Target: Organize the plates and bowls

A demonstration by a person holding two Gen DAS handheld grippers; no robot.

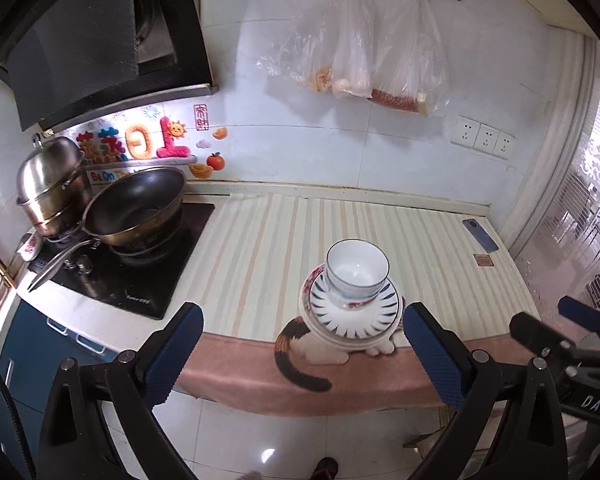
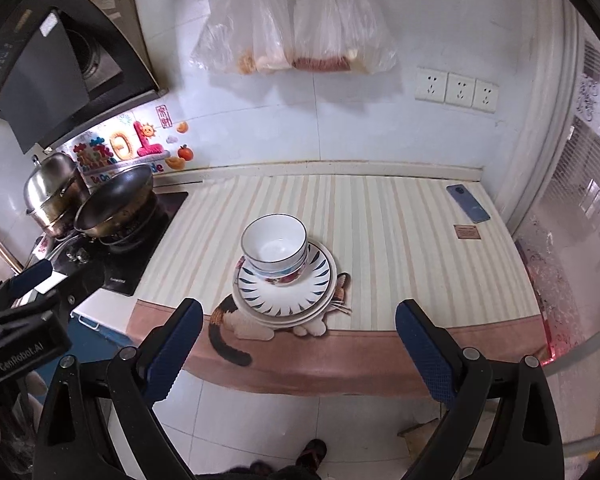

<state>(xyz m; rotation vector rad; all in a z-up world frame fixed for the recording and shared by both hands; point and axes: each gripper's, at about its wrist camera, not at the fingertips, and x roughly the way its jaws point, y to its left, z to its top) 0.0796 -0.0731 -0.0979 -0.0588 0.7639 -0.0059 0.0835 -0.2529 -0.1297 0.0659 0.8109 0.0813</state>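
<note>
White bowls (image 1: 357, 276) sit nested on a stack of plates (image 1: 354, 316) at the table's (image 1: 260, 248) front edge, over a cat print. Left gripper (image 1: 302, 354) and right gripper (image 2: 298, 346) both hang spread wide and empty, short of the stack. A phone (image 2: 468, 203) lies well behind the plates, to their right.

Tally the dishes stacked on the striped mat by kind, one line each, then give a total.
Bowls: 2, a white dark-rimmed bowl nested in a floral-patterned bowl.
Plates: at least 3, a blue-dash white plate over plain cream plates; their edges are hard to separate.
Total: at least 5.
</note>
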